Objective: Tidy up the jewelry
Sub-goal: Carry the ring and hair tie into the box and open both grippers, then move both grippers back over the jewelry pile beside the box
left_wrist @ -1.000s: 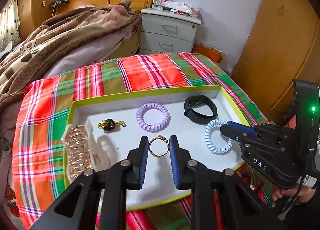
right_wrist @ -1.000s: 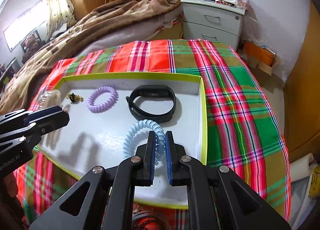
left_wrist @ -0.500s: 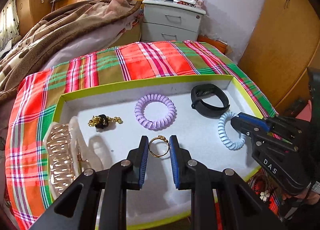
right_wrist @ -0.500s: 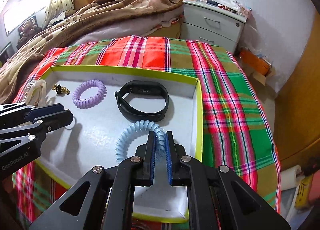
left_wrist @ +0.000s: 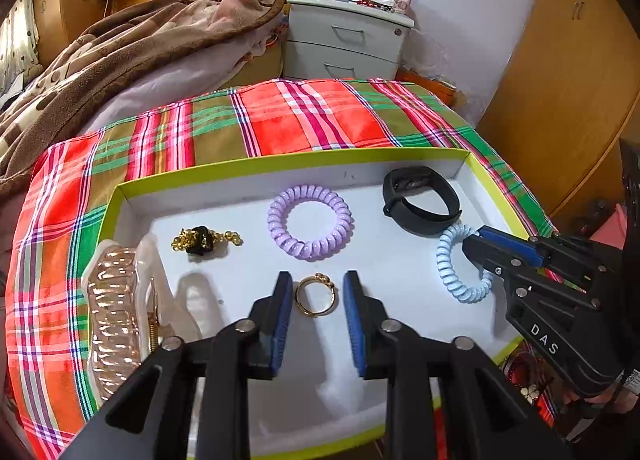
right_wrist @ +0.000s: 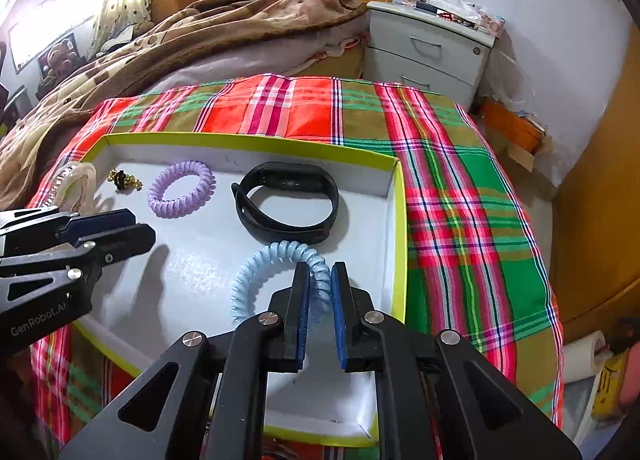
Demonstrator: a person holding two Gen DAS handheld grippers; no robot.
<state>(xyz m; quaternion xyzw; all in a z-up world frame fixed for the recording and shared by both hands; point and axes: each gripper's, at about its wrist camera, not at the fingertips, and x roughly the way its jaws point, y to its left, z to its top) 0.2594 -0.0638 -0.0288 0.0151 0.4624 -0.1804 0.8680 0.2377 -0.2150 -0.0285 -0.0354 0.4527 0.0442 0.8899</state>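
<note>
A white tray with a yellow-green rim lies on a plaid cloth. My left gripper is open, its jaws on either side of a gold ring on the tray floor, with small gaps. My right gripper is shut on a light blue spiral hair tie. A purple spiral hair tie, a black fitness band, a gold chain with a black piece and a clear hair claw also lie in the tray.
The plaid cloth covers the surface under the tray. A bed with a brown blanket stands behind at left, a grey nightstand behind, and a wooden wardrobe at right.
Both grippers and their views have shifted slightly nearer the tray. The left jaws still flank the ring; the right stays shut on the blue hair tie.
</note>
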